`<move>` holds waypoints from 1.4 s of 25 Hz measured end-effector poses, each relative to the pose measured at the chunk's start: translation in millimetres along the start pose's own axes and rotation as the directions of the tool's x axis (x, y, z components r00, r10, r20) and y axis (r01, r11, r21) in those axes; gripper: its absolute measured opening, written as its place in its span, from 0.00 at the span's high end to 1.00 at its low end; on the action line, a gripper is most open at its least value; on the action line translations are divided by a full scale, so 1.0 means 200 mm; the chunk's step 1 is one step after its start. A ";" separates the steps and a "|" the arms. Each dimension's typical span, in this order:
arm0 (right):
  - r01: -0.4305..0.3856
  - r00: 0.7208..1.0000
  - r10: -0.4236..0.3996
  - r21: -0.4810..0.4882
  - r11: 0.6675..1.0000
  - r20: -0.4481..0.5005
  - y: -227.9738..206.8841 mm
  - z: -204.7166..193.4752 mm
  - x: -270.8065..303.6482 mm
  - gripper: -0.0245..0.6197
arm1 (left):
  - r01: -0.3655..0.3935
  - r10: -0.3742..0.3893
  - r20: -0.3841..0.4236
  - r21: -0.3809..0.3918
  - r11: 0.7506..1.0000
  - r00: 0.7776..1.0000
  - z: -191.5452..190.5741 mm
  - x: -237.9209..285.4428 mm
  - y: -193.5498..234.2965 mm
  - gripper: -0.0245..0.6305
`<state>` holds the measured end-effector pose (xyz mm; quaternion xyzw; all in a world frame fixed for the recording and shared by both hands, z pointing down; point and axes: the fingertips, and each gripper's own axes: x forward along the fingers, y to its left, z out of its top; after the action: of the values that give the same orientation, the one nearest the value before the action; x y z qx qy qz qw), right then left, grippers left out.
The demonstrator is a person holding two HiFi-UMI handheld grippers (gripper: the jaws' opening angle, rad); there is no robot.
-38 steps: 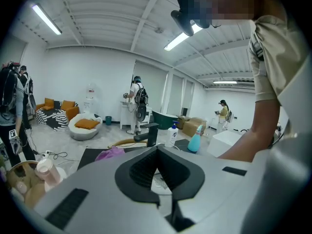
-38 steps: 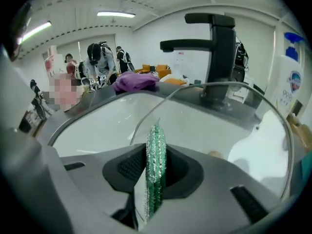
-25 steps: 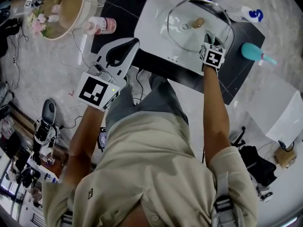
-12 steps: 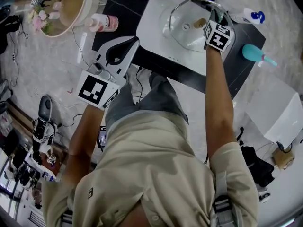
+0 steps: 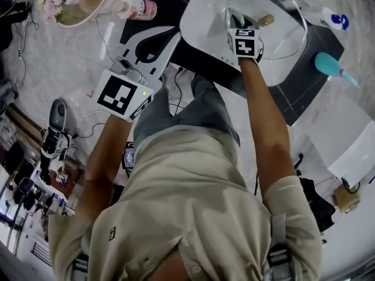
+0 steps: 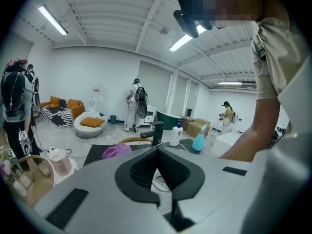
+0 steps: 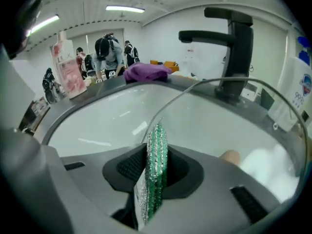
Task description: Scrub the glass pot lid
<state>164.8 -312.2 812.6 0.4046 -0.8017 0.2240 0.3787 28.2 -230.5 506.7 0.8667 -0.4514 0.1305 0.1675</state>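
While the person's torso fills the lower half of the head view, a dark worktop [image 5: 296,84] runs across the top of the frame and carries a white sink [image 5: 202,16] at upper centre. Inside the basin lies the glass pot lid [image 5: 281,37], its metal rim reaching toward the upper right and its wooden knob [image 5: 265,21] near the middle. The right gripper [image 5: 239,21] reaches into the basin at the lid's left edge, marker cube facing up. In the right gripper view its fingers [image 7: 126,167] are clenched on a green glittery scrubbing sponge [image 7: 155,174] standing on edge, with the lid's rim [image 7: 195,89] arcing just beyond it. The knob [image 7: 229,156] and a white foamy patch [image 7: 270,172] sit at lower right. A black faucet [image 7: 234,48] rises at upper right, and a purple cloth [image 7: 146,73] lies on the far rim.

The left gripper [image 5: 169,38] hangs off the worktop's near edge at centre left. Its fingers [image 6: 141,172] are pressed together with nothing between them.

A teal spray bottle [image 5: 328,65] lies at the right of the frame, a white pump bottle [image 5: 333,21] above it, and a pink bottle [image 5: 139,6] at upper left.
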 end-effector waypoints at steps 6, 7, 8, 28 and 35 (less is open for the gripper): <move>0.014 0.999 -0.016 -0.035 0.999 -0.038 -0.15 -0.12 -0.06 0.81 | -0.020 0.020 0.000 -0.001 1.000 1.000 0.00 0.02 0.04 0.95; 0.028 0.999 -0.029 -0.039 0.999 -0.028 -0.20 -0.09 -0.08 0.81 | -0.025 0.025 0.007 -0.001 1.000 1.000 0.02 0.01 0.07 0.95; 0.040 0.999 -0.041 -0.035 0.999 -0.022 -0.25 -0.06 -0.11 0.81 | -0.029 0.029 0.014 -0.002 1.000 0.999 0.04 0.00 0.11 0.95; 0.210 0.974 -0.216 0.083 0.974 0.068 -0.64 0.29 -0.29 0.81 | -0.020 0.018 0.026 0.062 0.998 0.999 0.09 -0.18 0.21 0.95; 0.193 0.975 -0.200 0.081 0.978 0.096 -0.51 0.42 -0.39 0.81 | -0.055 0.051 0.049 0.082 0.995 0.997 0.17 -0.39 0.28 0.95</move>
<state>241.6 -388.9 704.6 0.5063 -0.7679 0.1925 0.3420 -59.7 -217.3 456.7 0.8634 -0.4723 0.1333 0.1172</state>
